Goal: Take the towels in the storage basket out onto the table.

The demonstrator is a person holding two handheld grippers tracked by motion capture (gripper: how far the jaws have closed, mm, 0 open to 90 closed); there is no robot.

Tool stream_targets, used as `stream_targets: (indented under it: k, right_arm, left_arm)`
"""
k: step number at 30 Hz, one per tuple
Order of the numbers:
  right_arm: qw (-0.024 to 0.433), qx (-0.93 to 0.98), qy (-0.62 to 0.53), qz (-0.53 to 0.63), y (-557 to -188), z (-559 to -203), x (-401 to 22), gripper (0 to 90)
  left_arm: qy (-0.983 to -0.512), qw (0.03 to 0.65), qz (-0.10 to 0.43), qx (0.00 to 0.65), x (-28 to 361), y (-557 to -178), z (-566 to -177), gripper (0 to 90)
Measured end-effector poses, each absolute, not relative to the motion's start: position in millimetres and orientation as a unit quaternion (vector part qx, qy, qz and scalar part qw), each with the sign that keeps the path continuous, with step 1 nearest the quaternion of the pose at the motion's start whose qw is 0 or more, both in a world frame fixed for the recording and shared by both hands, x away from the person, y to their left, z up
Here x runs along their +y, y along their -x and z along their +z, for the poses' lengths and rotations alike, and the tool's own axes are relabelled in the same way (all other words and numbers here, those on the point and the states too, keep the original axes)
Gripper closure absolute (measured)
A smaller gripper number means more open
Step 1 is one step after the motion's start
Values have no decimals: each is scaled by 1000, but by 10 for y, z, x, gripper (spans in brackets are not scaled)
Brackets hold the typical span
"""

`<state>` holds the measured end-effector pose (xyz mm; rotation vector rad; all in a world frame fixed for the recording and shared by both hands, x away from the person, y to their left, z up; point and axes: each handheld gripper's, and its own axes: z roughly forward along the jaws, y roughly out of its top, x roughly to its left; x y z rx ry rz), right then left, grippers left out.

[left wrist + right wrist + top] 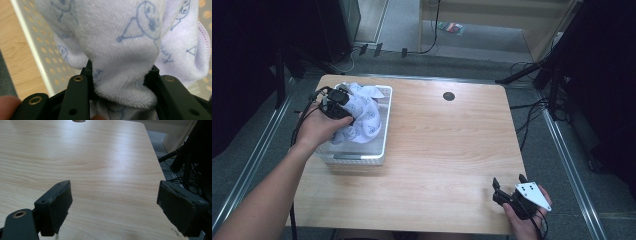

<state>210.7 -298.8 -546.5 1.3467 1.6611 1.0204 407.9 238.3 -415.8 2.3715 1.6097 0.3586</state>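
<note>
Left claw [343, 102] is clamping the printed towel [362, 117] above the white perforated basket [387, 122] at the desk's [447, 150] left; right claw [509, 182] is resting wide open, empty, well apart.

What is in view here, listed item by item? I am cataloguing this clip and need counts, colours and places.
towel: one, white with blue line drawings, bunched in the tray, a fold clamped in the left gripper.
tray: one, white, perforated, at the table's left side.
table: one, light wood, centre of the high view.
cable hole: one, dark, round, in the tabletop towards its far edge.
cables: several, black, on the grey floor to the right of the table.
left gripper: one, black, shut on the towel above the tray.
right gripper: one, black with a grey plate, jaws open, over the table's near right corner.
forearms and hands: two, entering from the bottom edge.
</note>
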Motion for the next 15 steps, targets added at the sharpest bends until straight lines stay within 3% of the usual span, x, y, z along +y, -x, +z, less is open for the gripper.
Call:
stream_targets:
  k: [15]
  right_arm:
    - [376, 649, -526, 401, -2103, -5465, -2989, 129]
  left_arm:
    - [-815, 145, 149, 541, 2274, -4037, -3676, 607]
